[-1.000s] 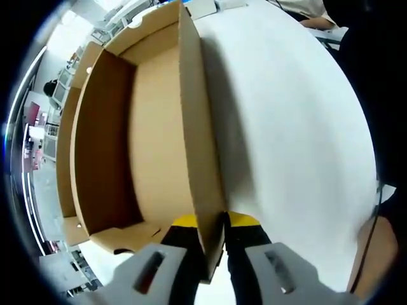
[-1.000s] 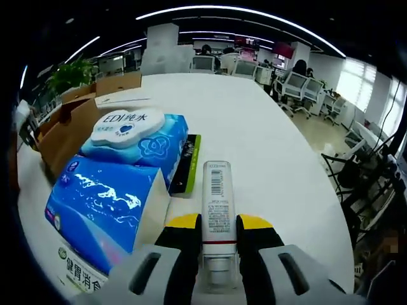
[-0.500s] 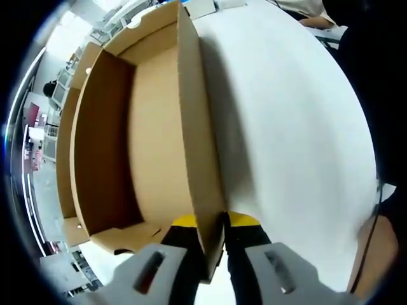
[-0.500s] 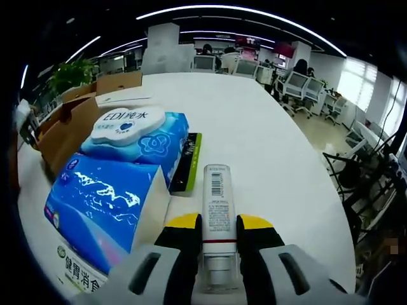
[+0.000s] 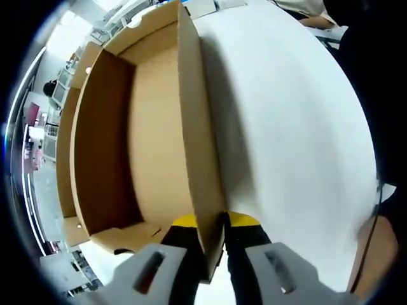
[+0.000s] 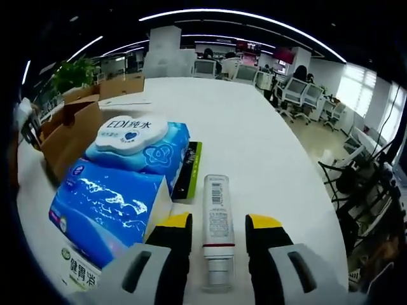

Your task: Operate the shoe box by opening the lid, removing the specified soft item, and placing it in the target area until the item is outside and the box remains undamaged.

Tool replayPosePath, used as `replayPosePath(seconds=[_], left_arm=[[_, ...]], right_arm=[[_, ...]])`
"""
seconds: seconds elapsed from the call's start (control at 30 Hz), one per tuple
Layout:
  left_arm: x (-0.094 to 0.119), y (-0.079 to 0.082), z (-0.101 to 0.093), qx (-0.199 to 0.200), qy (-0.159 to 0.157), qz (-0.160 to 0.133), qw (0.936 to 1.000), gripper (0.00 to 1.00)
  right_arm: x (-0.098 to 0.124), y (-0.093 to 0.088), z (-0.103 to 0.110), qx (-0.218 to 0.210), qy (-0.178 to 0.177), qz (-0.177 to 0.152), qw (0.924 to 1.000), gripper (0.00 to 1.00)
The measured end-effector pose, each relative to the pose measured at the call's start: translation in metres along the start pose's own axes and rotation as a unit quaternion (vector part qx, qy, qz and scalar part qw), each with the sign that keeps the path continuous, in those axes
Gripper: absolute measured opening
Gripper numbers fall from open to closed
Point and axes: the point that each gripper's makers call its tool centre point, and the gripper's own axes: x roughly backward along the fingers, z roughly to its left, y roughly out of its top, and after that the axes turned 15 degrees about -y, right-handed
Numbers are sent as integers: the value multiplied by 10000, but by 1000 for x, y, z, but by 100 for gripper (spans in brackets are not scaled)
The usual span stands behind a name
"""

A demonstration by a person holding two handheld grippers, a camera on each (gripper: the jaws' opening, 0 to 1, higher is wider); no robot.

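In the left gripper view an open brown cardboard shoe box lies empty on the white table. My left gripper is shut on the box's near side wall. In the right gripper view a white tube with a barcode lies flat on the table between the jaws of my right gripper, which stands open and apart from it. Left of the tube sit a blue tissue pack and a blue wet-wipe pack with a white lid.
A thin black-and-green item lies between the wipes and the tube. The brown box shows at the left of the right gripper view. White table stretches ahead and right. Office chairs and desks stand beyond its far edge.
My right gripper has opened and let go of the white tube, which now lies on the table. The left gripper view is unchanged.
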Motion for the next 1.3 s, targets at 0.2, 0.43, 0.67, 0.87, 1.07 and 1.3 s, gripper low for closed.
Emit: replayPosePath(seconds=[0.2, 0.43, 0.67, 0.87, 1.07, 1.3], left_arm=[[0, -1, 1, -2, 1, -1, 10000, 10], [0, -1, 0, 8, 2, 9, 10000, 10], [0, 0, -2, -5, 6, -8, 10000, 10], [0, 2, -4, -23, 8, -22, 10000, 10], [-1, 2, -5, -29, 9, -11, 10000, 10], [0, 2, -6, -37, 9, 2, 10000, 10]], right_arm=[[13, 20, -2, 49, -111, -239, 9996, 38], [41, 76, 20, 261, -4, -767, 9967, 46], [64, 140, 68, 567, 499, -1317, 9884, 47], [65, 174, 103, 636, 810, -1410, 9846, 54], [69, 205, 142, 914, 1059, -1554, 9779, 62], [72, 229, 172, 976, 1229, -1684, 9731, 65]])
